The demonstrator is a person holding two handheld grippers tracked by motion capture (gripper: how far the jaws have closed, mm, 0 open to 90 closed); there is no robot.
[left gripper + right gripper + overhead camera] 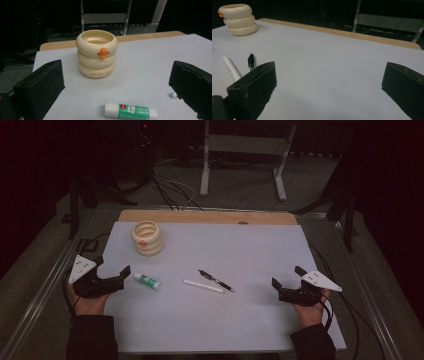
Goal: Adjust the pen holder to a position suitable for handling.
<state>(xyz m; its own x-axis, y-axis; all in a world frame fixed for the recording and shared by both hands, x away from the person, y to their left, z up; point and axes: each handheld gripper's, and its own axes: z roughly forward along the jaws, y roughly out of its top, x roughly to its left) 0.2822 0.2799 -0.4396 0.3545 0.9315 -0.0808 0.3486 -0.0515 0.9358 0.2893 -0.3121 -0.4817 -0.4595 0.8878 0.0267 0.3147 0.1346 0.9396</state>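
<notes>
The left gripper (111, 272) rests at the left edge of the white table (260, 320) with its jaws spread wide and nothing between them, and the glue stick (146, 280) lies just beside it, a little to the right of its tips. That is the relation the next move likely turns on: the stick's long axis runs roughly left to right across the table, slanting slightly toward the person at its far end, so it lies crosswise to the line of the jaws. In the left gripper view the glue stick (130, 111) sits low between the two black jaws, closer to the right one, with its white cap pointing left. My judgement is that the left gripper is the one to take it, with a short reach forward and down.

The right gripper (286, 279) is well apart from it at the table's right side, jaws likewise open and empty. Between the two hands lie a white pen (203, 286) and a black pen (216, 280), near each other and angled alike.

The cream holder (147, 238) of stacked rings stands upright toward the far left corner (a likely destination, though that is only a guess). The left gripper view shows the orange beak on the holder (96, 54) and small lettering on its lowest ring, too small to read; the high view gives the whole layout instead
</notes>
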